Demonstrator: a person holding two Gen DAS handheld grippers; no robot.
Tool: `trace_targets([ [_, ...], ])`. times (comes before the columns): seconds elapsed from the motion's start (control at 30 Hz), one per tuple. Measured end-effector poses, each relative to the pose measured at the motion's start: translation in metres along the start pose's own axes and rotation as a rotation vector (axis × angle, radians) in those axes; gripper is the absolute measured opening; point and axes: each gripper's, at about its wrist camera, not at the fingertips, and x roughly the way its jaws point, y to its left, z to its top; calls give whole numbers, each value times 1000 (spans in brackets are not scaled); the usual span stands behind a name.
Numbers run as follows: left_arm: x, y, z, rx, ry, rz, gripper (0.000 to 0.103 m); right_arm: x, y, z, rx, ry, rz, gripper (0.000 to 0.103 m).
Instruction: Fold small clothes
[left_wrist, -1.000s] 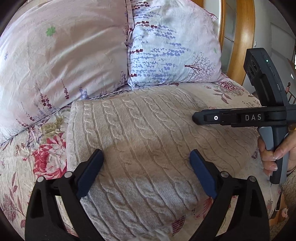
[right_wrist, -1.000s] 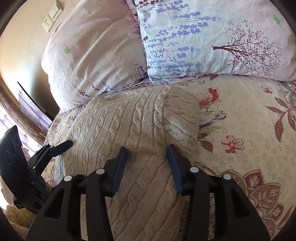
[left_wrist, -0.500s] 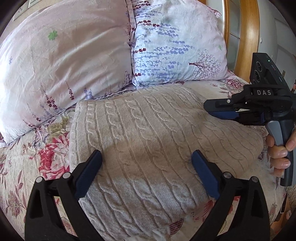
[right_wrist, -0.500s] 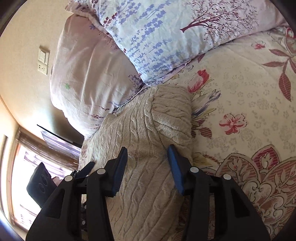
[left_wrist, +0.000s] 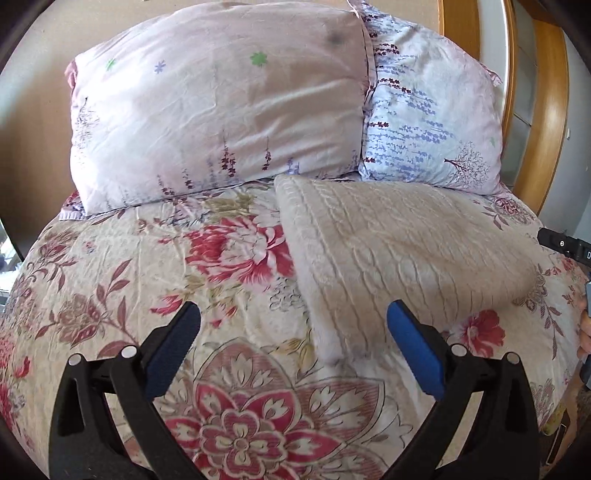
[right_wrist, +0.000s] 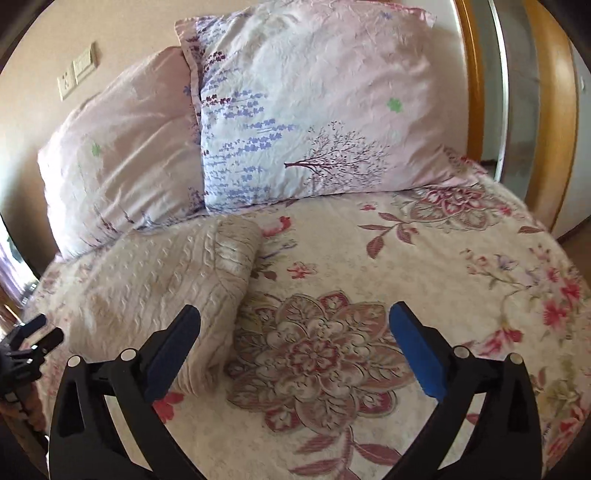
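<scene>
Both grippers, left gripper (left_wrist: 293, 345) and right gripper (right_wrist: 295, 345), just spread wide, empty; only the right view shows wall switches (right_wrist: 75, 75). Folded sweater (left_wrist: 399, 258) runs lengthwise toward the pillows (left_wrist: 221, 110).

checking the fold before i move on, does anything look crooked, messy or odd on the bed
Nothing stands out. The cable-knit sweater lies folded in a compact block on the floral bedspread, just in front of the two pillows, edges fairly even. Both grippers, left and right, are open and empty.

Pillows: two (left_wrist: 221, 110) (left_wrist: 432, 122), at 12 o'clock
Sweaters: one (left_wrist: 399, 254) (folded, cable-knit)
Bedspreads: one (left_wrist: 110, 295)
Grippers: two (left_wrist: 291, 347) (right_wrist: 295, 347)
Wall sockets: two (right_wrist: 77, 74)
</scene>
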Motion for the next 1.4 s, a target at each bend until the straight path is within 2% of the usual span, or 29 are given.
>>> trace_targets([
  [0.07, -5, -4, -9, 2, 3, 9, 101, -5, 10, -10, -28, -10, -5, 102],
  [0.2, -7, -16, -19, 1, 36, 10, 101, -20, 22, -29, 9, -54, -9, 102],
  [0.33, -5, -30, -24, 23, 53, 35, 101, -21, 32, -38, 52, -8, 86, 102],
  [0.53, 2, -38, -30, 0, 69, 23, 101, -22, 50, -48, 26, -22, 61, 102],
  [0.73, 18, -39, -29, -30, 161, 43, 101, -4, 69, -55, -68, 78, 11, 102],
  [0.93, 28, -38, -31, -48, 217, 35, 101, 14, 71, -62, -43, 176, 8, 102],
  [1.4, 34, -37, -30, -44, 233, 46, 101, 21, 82, -63, -121, 208, -43, 102],
])
